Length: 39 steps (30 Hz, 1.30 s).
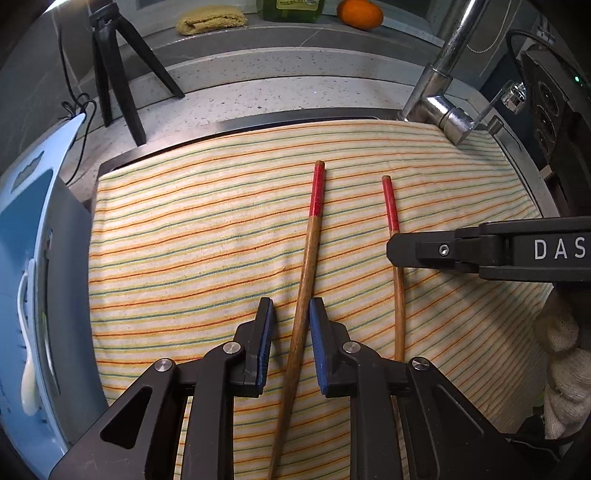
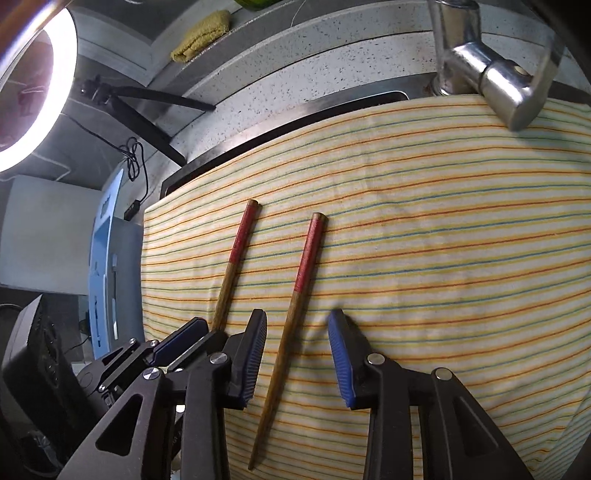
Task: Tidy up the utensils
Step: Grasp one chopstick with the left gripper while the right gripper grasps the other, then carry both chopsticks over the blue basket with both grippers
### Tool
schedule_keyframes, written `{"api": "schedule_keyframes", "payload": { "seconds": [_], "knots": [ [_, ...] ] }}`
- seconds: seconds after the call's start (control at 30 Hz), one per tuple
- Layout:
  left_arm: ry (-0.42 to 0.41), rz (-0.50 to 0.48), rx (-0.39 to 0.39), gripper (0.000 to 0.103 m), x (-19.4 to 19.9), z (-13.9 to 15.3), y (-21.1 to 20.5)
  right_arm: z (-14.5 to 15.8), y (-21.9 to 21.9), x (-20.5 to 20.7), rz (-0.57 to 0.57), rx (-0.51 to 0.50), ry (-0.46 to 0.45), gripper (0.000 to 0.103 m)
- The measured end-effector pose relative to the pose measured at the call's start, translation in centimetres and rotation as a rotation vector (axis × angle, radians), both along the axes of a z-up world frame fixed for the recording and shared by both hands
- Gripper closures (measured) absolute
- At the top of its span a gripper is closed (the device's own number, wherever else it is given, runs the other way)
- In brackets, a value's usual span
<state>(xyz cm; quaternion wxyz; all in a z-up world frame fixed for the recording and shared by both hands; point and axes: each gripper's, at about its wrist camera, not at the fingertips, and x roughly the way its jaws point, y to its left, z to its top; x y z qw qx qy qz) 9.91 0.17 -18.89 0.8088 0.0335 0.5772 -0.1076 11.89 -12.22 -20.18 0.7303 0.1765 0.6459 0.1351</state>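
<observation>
Two wooden chopsticks with red ends lie side by side on a striped cloth (image 1: 192,236). My left gripper (image 1: 291,332) is open, its blue pads either side of the left chopstick (image 1: 308,258) without touching it. The right chopstick (image 1: 391,206) lies under my right gripper (image 1: 391,251), seen from the side. In the right wrist view my right gripper (image 2: 297,354) is open around the right chopstick (image 2: 291,314). The left chopstick (image 2: 236,258) runs toward the left gripper (image 2: 192,336) at lower left.
A chrome tap (image 1: 439,92) stands over the cloth's far right edge. A light blue utensil holder (image 1: 26,258) with a white spoon stands at the left. A black tripod (image 1: 110,62), a sponge (image 1: 210,20) and an orange (image 1: 360,13) are behind. A ring light (image 2: 33,92) glows at the left.
</observation>
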Motion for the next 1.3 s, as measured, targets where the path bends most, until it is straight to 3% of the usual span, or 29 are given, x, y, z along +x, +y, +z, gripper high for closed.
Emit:
{"api": "schedule_keyframes", "payload": {
  "seconds": [0.13, 0.27, 0.5, 0.83, 0.97, 1.17, 1.3],
  "knots": [
    [-0.006, -0.03, 0.007, 0.085, 0.7, -0.2, -0.4, -0.3, 1.5, 0.3, 0.023, -0.053, 0.0, 0.075],
    [-0.013, -0.029, -0.016, 0.092, 1.0, -0.2, 0.1, -0.3, 1.9, 0.4, 0.031, -0.117, -0.034, 0.09],
    [-0.001, 0.024, -0.1, 0.097, 0.3, -0.2, 2.0, -0.4, 0.9, 0.1, 0.019, -0.084, -0.037, 0.096],
    [-0.003, 0.106, -0.15, 0.097, -2.5, 0.0, 3.3, -0.8, -0.8, -1.3, -0.018, 0.02, -0.016, 0.096],
    [-0.007, 0.105, -0.123, 0.097, -3.6, 0.1, 3.3, -0.8, -1.4, -1.6, -0.018, 0.032, -0.018, 0.096],
    [-0.02, 0.044, -0.024, 0.097, -3.2, 0.0, 1.7, -0.7, -0.8, -1.5, 0.001, 0.024, -0.03, 0.097],
    [0.0, 0.119, -0.136, 0.097, -3.1, 0.3, 3.1, -0.4, -0.9, -1.6, -0.007, 0.054, -0.03, 0.097]
  ]
}}
